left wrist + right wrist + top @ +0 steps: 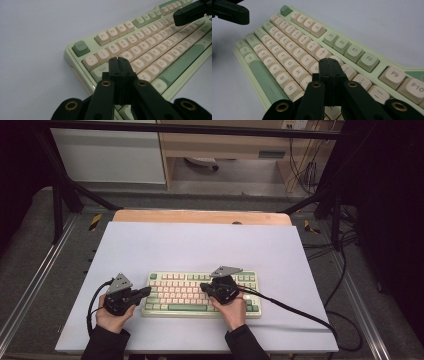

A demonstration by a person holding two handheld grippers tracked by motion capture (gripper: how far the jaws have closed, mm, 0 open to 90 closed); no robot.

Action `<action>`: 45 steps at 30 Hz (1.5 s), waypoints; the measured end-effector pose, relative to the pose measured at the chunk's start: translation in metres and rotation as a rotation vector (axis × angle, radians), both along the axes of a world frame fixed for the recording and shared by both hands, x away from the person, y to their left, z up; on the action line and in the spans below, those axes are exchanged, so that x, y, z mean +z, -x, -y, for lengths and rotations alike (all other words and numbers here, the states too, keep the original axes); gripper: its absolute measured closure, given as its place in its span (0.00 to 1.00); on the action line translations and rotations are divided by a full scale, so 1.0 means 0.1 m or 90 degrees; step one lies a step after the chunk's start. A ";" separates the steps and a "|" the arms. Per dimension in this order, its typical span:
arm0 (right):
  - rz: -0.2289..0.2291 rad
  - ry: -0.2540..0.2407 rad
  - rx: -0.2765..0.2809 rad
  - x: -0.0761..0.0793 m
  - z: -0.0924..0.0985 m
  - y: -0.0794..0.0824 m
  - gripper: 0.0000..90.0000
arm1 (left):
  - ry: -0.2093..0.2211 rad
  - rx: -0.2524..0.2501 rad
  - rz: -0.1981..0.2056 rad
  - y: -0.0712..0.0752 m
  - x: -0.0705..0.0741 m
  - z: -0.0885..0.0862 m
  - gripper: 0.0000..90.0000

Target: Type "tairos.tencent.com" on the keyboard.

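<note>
A pale green keyboard (176, 293) with cream and green keys lies on the white table cover near the front edge. My left gripper (148, 291) is shut with nothing in it, its tip at the keyboard's left end. In the left gripper view the closed jaws (118, 59) hover over the Tab and Q keys of the keyboard (150, 50). My right gripper (203, 287) is shut and empty above the middle of the key rows. In the right gripper view its tip (329, 60) sits over the keys near U and I of the keyboard (287, 50).
The white cover (200, 247) spreads over a wooden table (200, 216). A black cable (300, 312) trails from the right gripper across the cover to its right edge. Black frame bars and floor cables stand around the table.
</note>
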State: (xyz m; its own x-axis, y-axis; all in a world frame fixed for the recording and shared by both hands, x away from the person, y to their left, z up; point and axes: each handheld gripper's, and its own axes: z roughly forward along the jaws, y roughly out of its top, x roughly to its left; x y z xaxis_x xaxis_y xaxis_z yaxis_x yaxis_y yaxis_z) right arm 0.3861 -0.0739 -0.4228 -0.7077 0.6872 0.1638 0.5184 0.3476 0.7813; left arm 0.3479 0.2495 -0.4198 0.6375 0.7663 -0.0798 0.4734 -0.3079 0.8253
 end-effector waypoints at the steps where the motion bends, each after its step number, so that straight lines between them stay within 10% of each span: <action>1: 0.003 0.002 0.000 -0.01 -0.01 -0.01 1.00 | 0.000 0.000 0.000 0.00 0.00 0.00 1.00; 21: -0.002 0.030 0.009 -0.11 -0.08 -0.03 1.00 | -0.001 -0.001 0.002 0.01 0.00 0.00 1.00; 45: 0.032 0.013 0.020 0.13 0.20 0.09 1.00 | -0.003 -0.010 0.009 0.02 0.05 0.14 1.00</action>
State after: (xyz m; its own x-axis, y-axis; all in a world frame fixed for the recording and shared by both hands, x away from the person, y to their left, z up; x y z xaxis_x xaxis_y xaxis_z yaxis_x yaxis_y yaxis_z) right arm 0.3769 -0.0941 -0.4093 -0.7360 0.6674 0.1134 0.4667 0.3788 0.7992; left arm 0.3457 0.2358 -0.4147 0.6511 0.7560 -0.0673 0.4565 -0.3193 0.8305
